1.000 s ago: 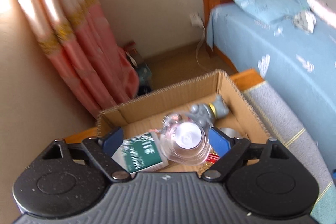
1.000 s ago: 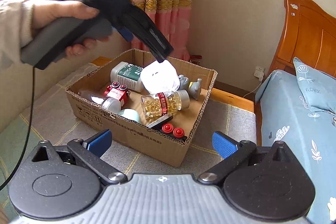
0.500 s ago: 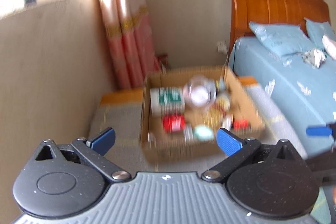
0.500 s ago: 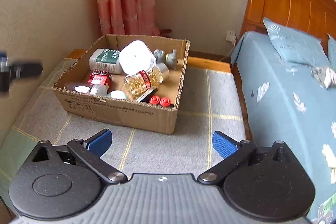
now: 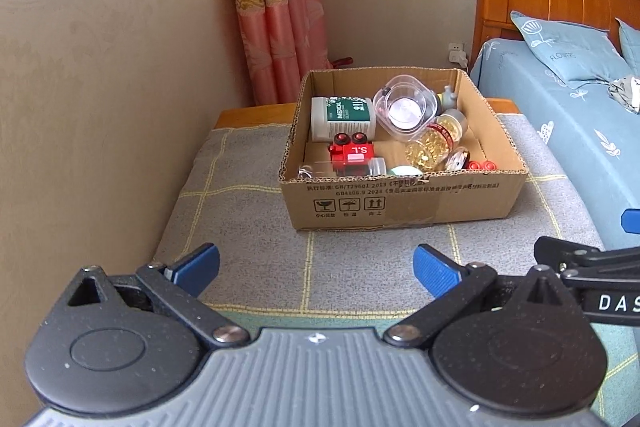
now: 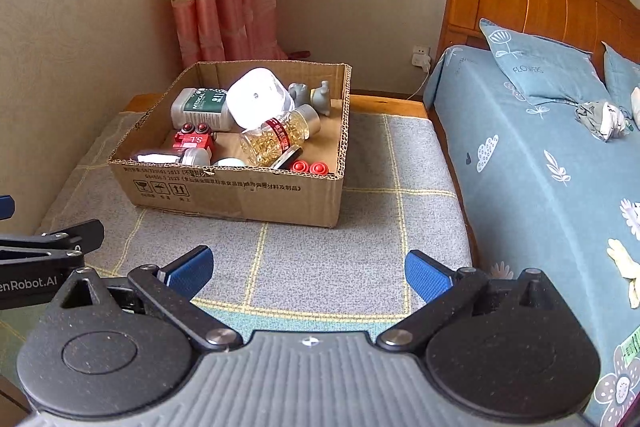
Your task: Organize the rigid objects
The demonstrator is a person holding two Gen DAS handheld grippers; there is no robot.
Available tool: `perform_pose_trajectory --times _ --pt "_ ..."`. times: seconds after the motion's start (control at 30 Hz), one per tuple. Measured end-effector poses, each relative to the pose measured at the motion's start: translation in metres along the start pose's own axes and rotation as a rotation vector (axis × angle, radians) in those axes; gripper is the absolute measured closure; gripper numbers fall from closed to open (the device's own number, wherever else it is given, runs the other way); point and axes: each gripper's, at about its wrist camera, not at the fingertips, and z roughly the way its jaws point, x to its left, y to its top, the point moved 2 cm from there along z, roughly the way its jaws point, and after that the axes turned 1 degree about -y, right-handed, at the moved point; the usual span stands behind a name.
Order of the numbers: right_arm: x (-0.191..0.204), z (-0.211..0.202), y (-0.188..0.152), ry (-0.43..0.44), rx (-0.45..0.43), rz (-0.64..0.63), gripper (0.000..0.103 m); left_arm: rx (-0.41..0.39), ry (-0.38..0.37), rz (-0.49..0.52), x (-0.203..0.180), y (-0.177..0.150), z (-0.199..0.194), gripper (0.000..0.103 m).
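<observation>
Left wrist view shows my left gripper (image 5: 316, 263) spread wide with nothing between its blue pads; its jaws have just been opening. My right gripper (image 6: 306, 267) is likewise released and empty. Both hang above the grey checked blanket (image 5: 360, 267), well short of the brown cardboard box (image 5: 400, 203) that holds the task's things. I judge the red toy truck (image 5: 352, 155) light and stiff, best pinched across its flat sides. The jar of golden capsules (image 5: 434, 143) looks smooth, likely slippery and heavier; I would take it round the body. The clear square-shouldered plastic jar (image 5: 404, 107) rests on the others and seems light, possibly crushable. Behind, the white bottle with green label (image 5: 342, 119) lies on its side. Near the front wall, small items are cut off by the rim; the grey figurines (image 6: 312, 95) at the back are partly hidden
</observation>
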Motion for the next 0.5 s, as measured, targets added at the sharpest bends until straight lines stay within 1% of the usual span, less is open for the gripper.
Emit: perform_pose_trajectory --times 0.5 --pt "0.0011 -0.0058 0.0036 -0.005 -0.024 0.018 0.0 -0.024 0.011 -0.029 0.0029 0.0027 -0.0099 0.001"
